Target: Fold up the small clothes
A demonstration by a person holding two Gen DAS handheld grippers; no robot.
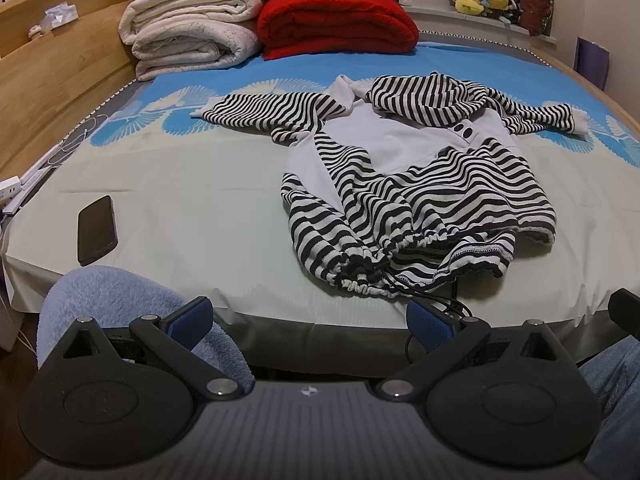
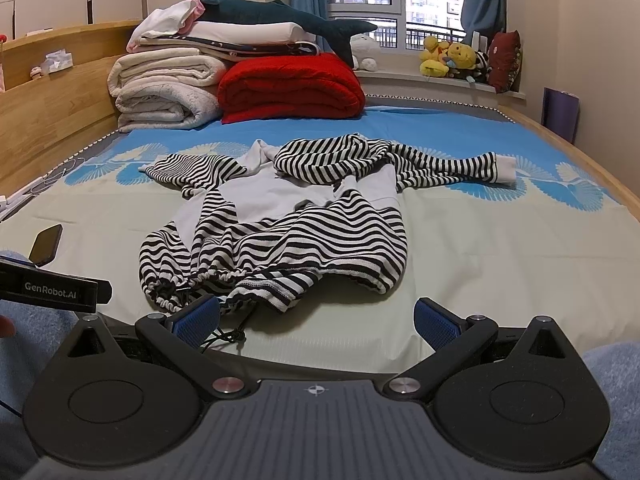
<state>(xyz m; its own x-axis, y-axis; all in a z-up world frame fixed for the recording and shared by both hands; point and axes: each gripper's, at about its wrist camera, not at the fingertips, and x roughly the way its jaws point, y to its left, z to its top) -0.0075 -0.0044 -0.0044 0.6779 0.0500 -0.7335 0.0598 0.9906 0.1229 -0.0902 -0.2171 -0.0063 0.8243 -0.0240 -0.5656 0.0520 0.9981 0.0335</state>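
Observation:
A small black-and-white striped hooded top with a white chest panel (image 1: 404, 184) lies crumpled on the bed, sleeves spread left and right, drawstring hem toward me. It also shows in the right wrist view (image 2: 280, 224). My left gripper (image 1: 310, 316) is open and empty at the bed's near edge, just short of the hem. My right gripper (image 2: 318, 320) is open and empty, its left fingertip (image 2: 198, 320) close by the drawstring cord. The left gripper's body also shows in the right wrist view (image 2: 56, 290) at the far left.
A black phone (image 1: 97, 229) lies on the sheet at the near left. Folded white blankets (image 1: 188, 32) and a red quilt (image 1: 336, 26) are stacked at the bed's far end. A wooden headboard (image 1: 52, 80) runs along the left. Plush toys (image 2: 452, 58) sit on the windowsill.

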